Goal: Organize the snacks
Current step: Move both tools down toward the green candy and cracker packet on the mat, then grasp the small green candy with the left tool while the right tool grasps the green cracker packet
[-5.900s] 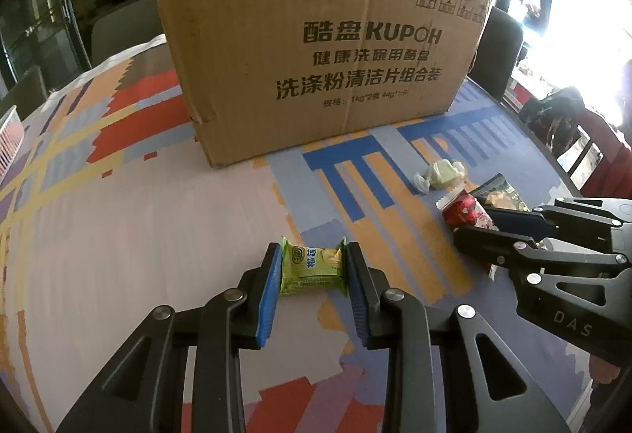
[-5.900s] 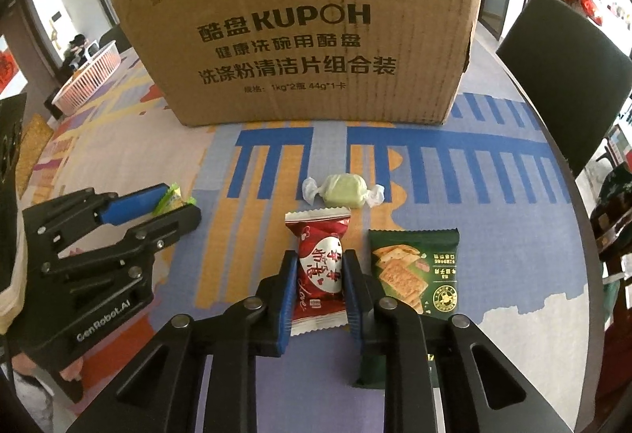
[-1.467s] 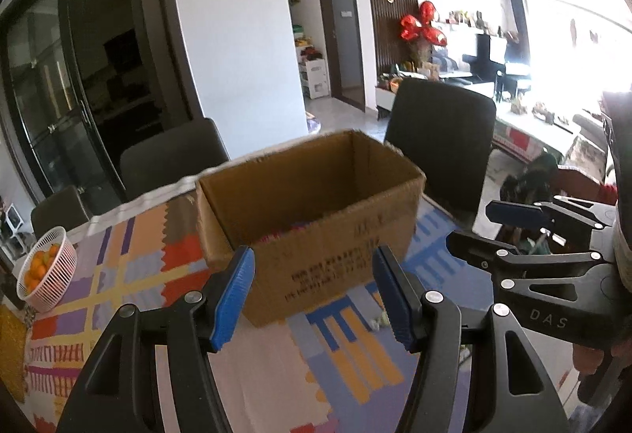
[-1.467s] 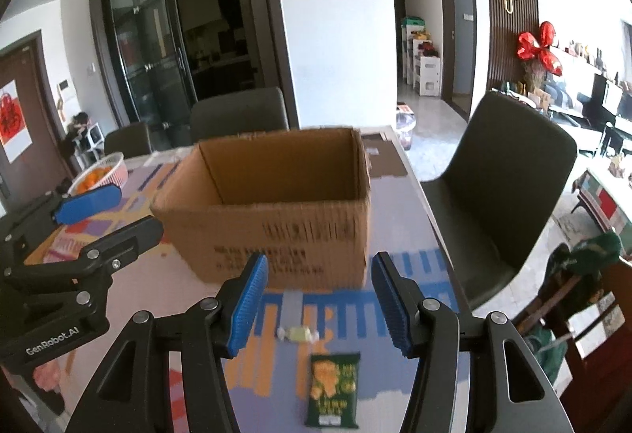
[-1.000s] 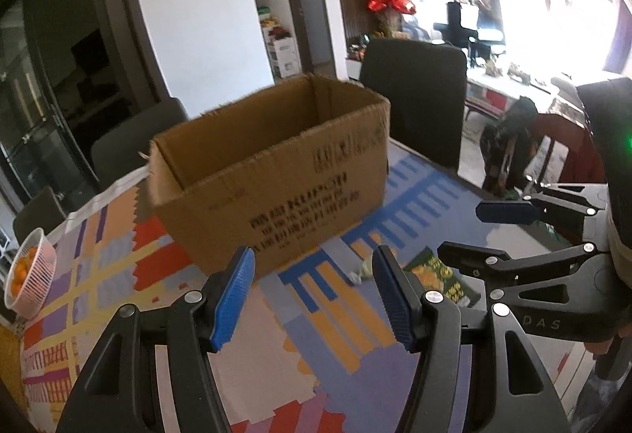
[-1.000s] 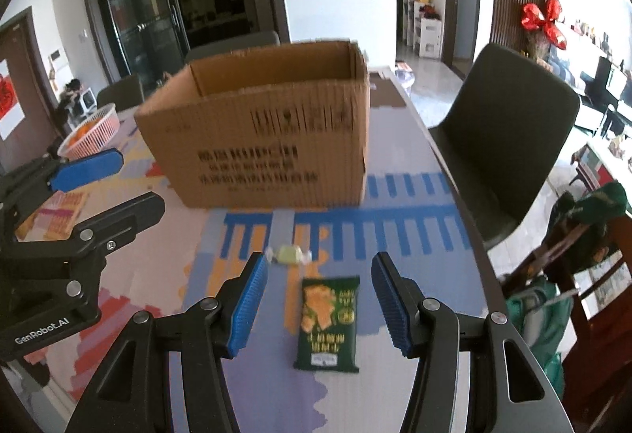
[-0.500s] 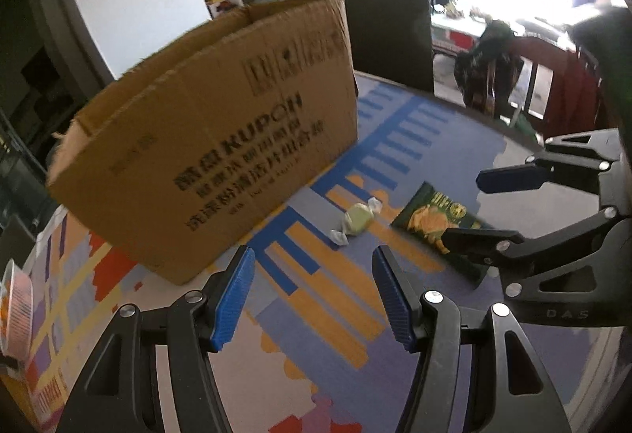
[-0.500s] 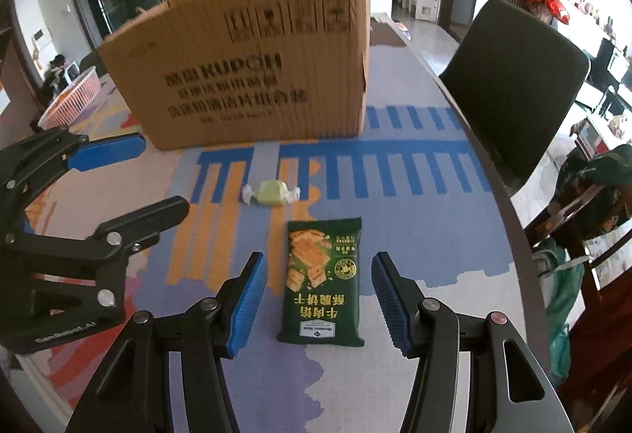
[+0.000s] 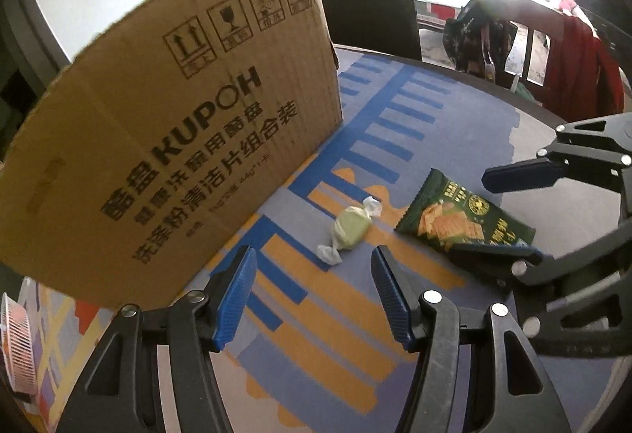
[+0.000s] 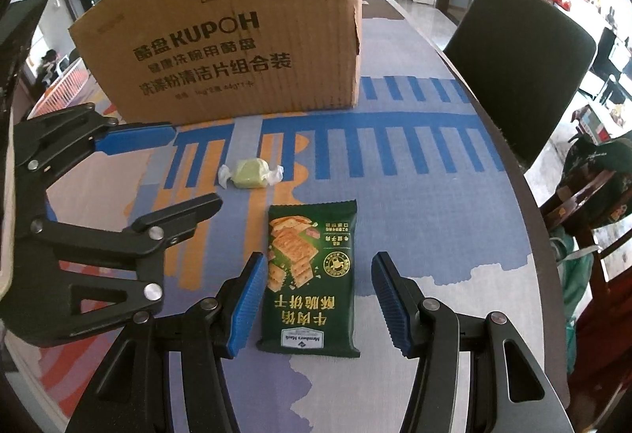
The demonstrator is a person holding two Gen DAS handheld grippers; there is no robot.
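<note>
Since half a second ago both hand-held grippers have dropped lower and closer to the snacks, so the box now fills the top of each view and its open top is out of sight.

The dark green cracker packet lies flat on the surface, and its near half sits between the blue pads of the right hand-held gripper, whose jaws are spread wide on either side and grip nothing; whether the left pad touches the packet's edge I cannot tell. Just beyond the packet lies the pale green wrapped candy, with twisted clear ends, apart from it. The left hand-held gripper is likewise wide open and empty, the candy lying just ahead of its fingertips.

Only the right wrist view shows the packet's whole face: crackers pictured, gold Chinese characters read upside down, and a small "Member's Mark" label at the near end. In the left wrist view the packet is seen slantwise, its near corner hidden behind a finger of the right hand-held gripper.

Behind the snacks stands the cardboard box, printed "KUPOH" with Chinese lines beneath and four handling symbols above. A dark chair stands at the surface's right edge, and a pink basket shows at the far left of the left wrist view.
</note>
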